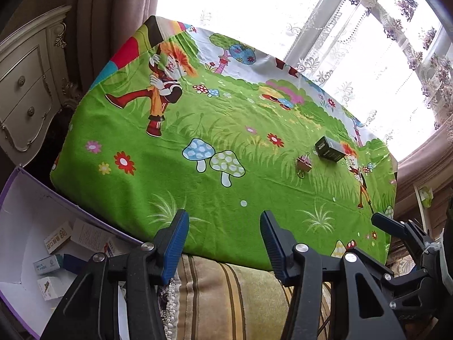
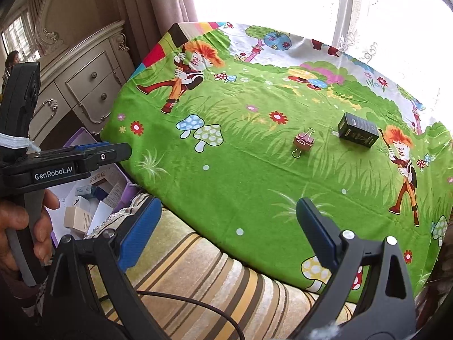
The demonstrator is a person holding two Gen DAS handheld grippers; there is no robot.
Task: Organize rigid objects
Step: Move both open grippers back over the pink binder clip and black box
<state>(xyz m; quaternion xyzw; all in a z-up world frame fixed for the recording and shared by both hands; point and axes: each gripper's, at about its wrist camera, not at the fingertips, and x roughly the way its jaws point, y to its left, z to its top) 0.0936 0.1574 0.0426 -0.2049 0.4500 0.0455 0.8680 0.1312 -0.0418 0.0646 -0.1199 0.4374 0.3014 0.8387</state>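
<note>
A small black box (image 1: 329, 148) (image 2: 358, 129) lies on the green cartoon tablecloth (image 1: 170, 170) (image 2: 240, 184) at the far right. A pink-gold binder clip (image 1: 303, 165) (image 2: 303, 141) lies just left of it. My left gripper (image 1: 223, 243) is open and empty, at the near edge of the table. My right gripper (image 2: 226, 226) is open and empty, also at the near edge. The left gripper shows from the side in the right wrist view (image 2: 107, 153), over the box on the floor. The right gripper's tip shows in the left wrist view (image 1: 382, 221).
A purple-edged cardboard box (image 1: 31, 215) (image 2: 85, 141) holding several small cartons stands low at the left of the table. A striped cushion (image 1: 240, 297) (image 2: 212, 277) lies under the near table edge. A cream dresser (image 1: 25, 85) stands at the left, curtains and window behind.
</note>
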